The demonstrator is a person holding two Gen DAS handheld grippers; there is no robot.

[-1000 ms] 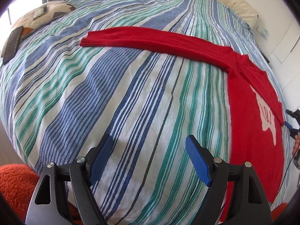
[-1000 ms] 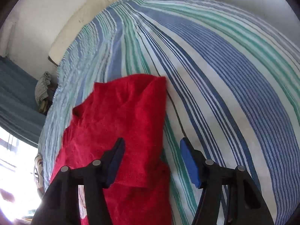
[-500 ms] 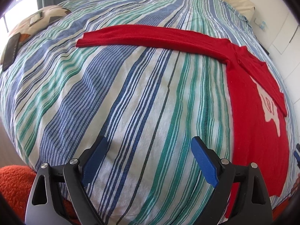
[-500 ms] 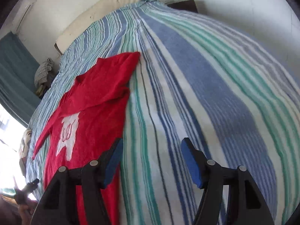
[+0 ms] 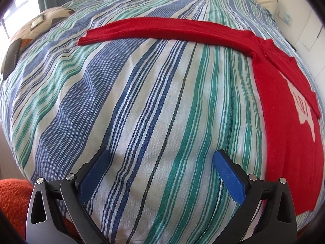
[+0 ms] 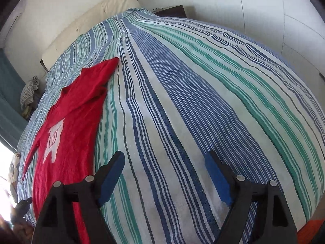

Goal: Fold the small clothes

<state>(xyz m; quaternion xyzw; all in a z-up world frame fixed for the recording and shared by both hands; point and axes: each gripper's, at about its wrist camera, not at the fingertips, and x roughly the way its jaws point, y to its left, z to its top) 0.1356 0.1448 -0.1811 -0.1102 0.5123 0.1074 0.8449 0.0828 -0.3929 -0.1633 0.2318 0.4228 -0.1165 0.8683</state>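
A red long-sleeved top point(image 5: 284, 134) with a white print lies flat on the striped bedspread point(image 5: 142, 101). In the left wrist view its body is at the right edge, and one sleeve point(image 5: 162, 30) stretches far out to the left. In the right wrist view the top point(image 6: 67, 134) lies at the left, with the other sleeve folded in over the chest. My left gripper point(image 5: 160, 162) is open and empty over bare bedspread, left of the top. My right gripper point(image 6: 164, 164) is open and empty, just right of the top's hem.
A cream headboard point(image 6: 91, 20) and a white wall are at the far end. A patterned cushion point(image 5: 40, 22) and a dark flat object point(image 5: 11, 57) lie at the left edge of the bed. An orange rug point(image 5: 12, 203) shows below the bed's near edge.
The right gripper has pulled back from over the red top's folded sleeve to the bedspread beside the hem. The left gripper has shifted slightly, still open.
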